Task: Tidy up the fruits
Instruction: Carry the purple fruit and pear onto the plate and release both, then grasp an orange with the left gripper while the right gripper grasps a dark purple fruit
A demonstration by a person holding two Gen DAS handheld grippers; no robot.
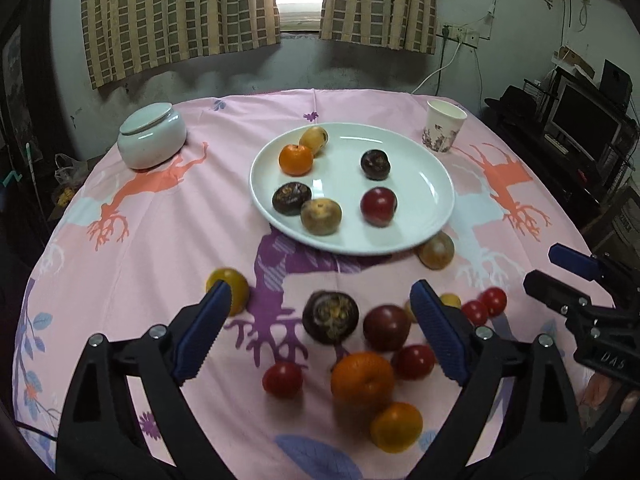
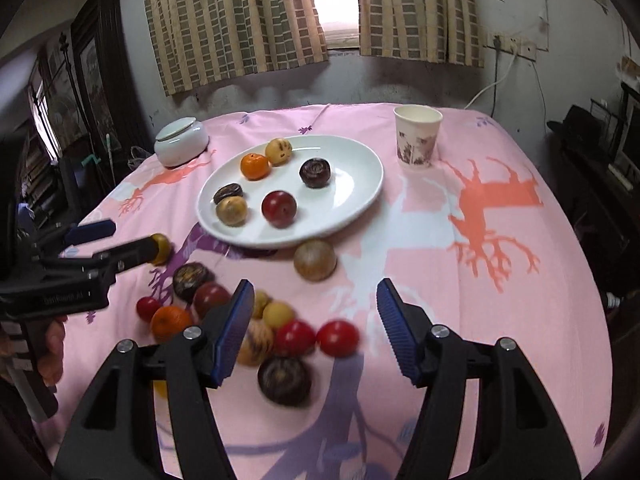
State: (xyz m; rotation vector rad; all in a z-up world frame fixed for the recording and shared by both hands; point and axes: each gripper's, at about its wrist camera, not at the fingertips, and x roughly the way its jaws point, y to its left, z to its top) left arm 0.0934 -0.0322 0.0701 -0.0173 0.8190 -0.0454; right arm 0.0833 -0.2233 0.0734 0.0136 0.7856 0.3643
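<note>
Both grippers hang empty with jaws spread: the left gripper above the loose fruit near the table's front edge, the right gripper beside it. The white plate mid-table holds six fruits: one orange, one red plum, two brown, two dark. A paper cup and a lidded jar stand toward the far corners.

A lived-in home room: checked curtains, a pink tablecloth, a monitor on shelving.

We hold the right gripper open over loose fruit near the surface's front edge; the white plate carries six more.
</note>
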